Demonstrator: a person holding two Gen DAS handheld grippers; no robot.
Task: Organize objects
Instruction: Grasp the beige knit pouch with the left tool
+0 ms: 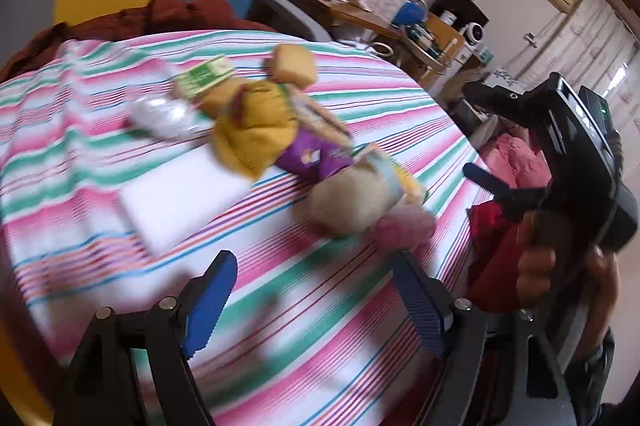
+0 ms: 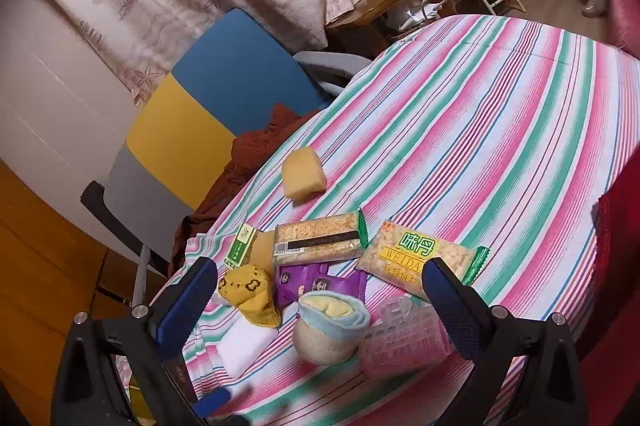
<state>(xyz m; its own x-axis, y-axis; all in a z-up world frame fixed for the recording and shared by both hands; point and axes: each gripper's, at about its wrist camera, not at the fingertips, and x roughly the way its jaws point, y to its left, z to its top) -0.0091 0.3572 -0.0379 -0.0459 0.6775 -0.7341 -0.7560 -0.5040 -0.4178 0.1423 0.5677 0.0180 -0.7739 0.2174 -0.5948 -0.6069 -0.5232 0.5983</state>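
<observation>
- The left claw (image 1: 310, 300) is hanging with its blue pads wide apart over the striped cloth tabletop (image 1: 320, 346), gripping nothing; the right claw (image 2: 320, 302) is likewise spread and empty, straddling the pile at lower centre of its frame.
- The clutter is sitting bunched at lower centre of the right view; the yellow sponge block (image 2: 303, 179) is lying apart, further up.
- Counting: three flat snack packets, namely the cracker packet (image 2: 320, 236), the pale WEIDA packet (image 2: 420, 258) and the purple foil packet (image 2: 316, 284); one yellow knitted hat (image 2: 250, 292); one rolled blue-and-cream sock bundle (image 2: 330, 326); one white foam block (image 2: 246, 348); one pink bumpy plastic piece (image 2: 400, 342); one small green box (image 2: 241, 246).
- Everything is probably light; the bundle and hat are looking soft, best pinched mid-body; the foil is likely slippery and crushable, best taken across a sealed edge.
</observation>
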